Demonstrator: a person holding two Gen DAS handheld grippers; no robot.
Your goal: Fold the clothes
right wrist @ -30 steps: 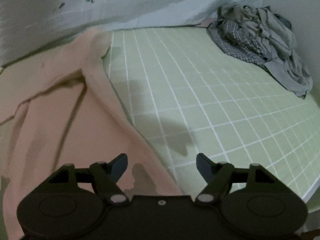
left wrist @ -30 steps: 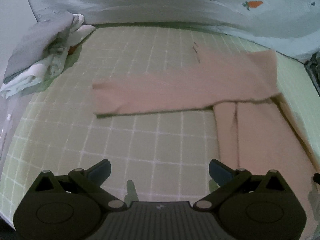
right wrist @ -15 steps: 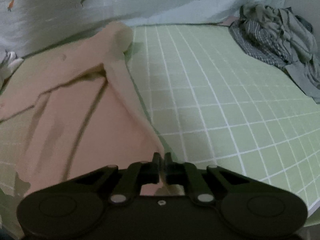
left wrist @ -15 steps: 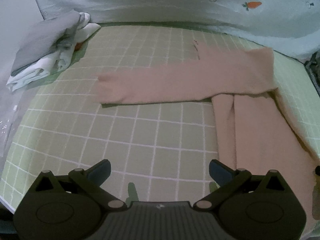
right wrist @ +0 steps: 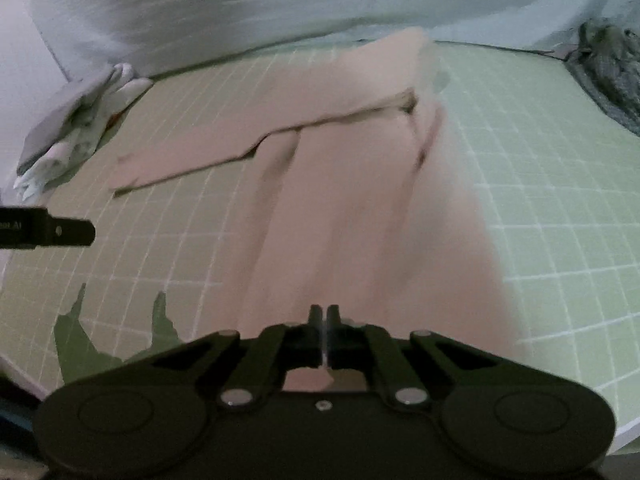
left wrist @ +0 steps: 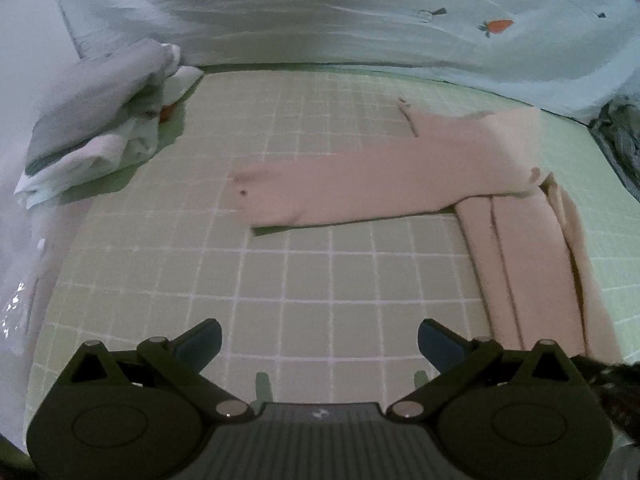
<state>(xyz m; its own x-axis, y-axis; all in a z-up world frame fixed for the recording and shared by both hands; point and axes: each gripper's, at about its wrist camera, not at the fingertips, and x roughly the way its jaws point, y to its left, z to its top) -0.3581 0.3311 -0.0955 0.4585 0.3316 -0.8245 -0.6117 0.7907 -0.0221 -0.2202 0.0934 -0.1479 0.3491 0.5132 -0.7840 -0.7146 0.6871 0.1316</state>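
A pink long-sleeved garment [left wrist: 404,176] lies on the green checked mat [left wrist: 280,280], one sleeve stretched out to the left and the body folded in lengthwise strips [left wrist: 528,276] at the right. My left gripper [left wrist: 318,340] hangs open over bare mat, left of the body strips, with nothing between its fingers. In the right wrist view my right gripper [right wrist: 324,318] is shut on the near hem of the pink garment [right wrist: 360,216], and the cloth rises blurred from its jaws. The tip of a left gripper finger [right wrist: 68,233] shows at the left edge of that view.
A stack of folded grey and white clothes [left wrist: 100,128] sits at the mat's far left corner. A heap of grey unfolded clothes [right wrist: 608,68] lies at the far right. A pale blue quilt with carrot prints [left wrist: 360,16] borders the back edge.
My right gripper has shut on the pink garment's near edge and carried it to the left over the body. My left gripper has drifted left, still open.
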